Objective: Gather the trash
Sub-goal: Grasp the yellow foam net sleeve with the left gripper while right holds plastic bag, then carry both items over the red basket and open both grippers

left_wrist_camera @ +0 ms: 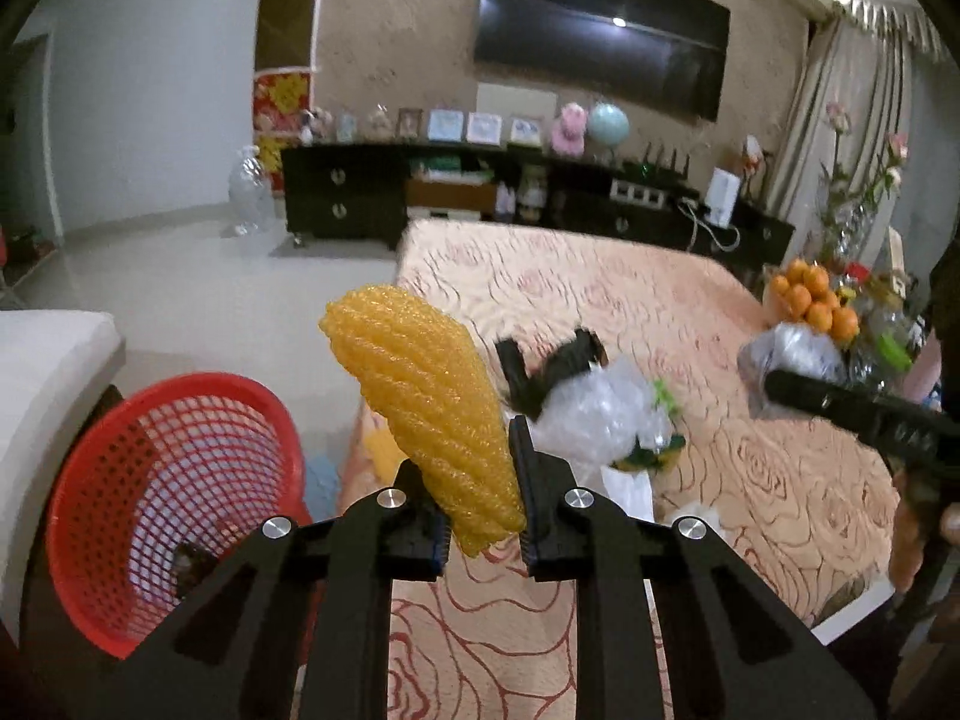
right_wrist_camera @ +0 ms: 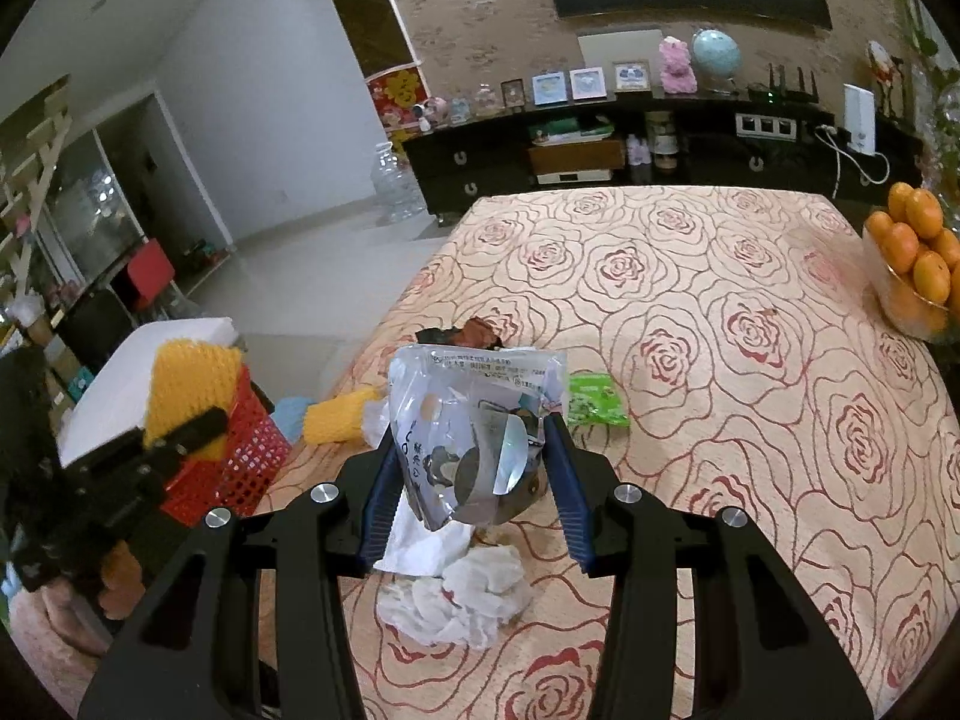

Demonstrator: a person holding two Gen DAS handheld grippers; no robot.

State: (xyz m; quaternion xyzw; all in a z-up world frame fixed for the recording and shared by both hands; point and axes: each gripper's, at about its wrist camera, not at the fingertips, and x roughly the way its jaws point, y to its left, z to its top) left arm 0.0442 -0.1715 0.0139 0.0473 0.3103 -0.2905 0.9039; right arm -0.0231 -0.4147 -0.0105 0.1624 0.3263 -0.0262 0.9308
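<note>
**Both tongs gripped trash over the rose-patterned table**

Nearest, the left gripper (left_wrist_camera: 483, 498) was clamped on a yellow foam net (left_wrist_camera: 420, 414), held tilted above the table edge, with the red basket (left_wrist_camera: 174, 492) just beside it on the left. The right gripper (right_wrist_camera: 471, 480) was clenched on a clear plastic bag (right_wrist_camera: 474, 426) lifted over crumpled white tissues (right_wrist_camera: 462, 600). Farther along the tablecloth (right_wrist_camera: 720, 312) lay a second yellow net (right_wrist_camera: 339, 417), a green wrapper (right_wrist_camera: 594, 402) and a dark scrap (right_wrist_camera: 462, 333). A bowl of oranges (right_wrist_camera: 915, 252) stood at the far right.
</note>
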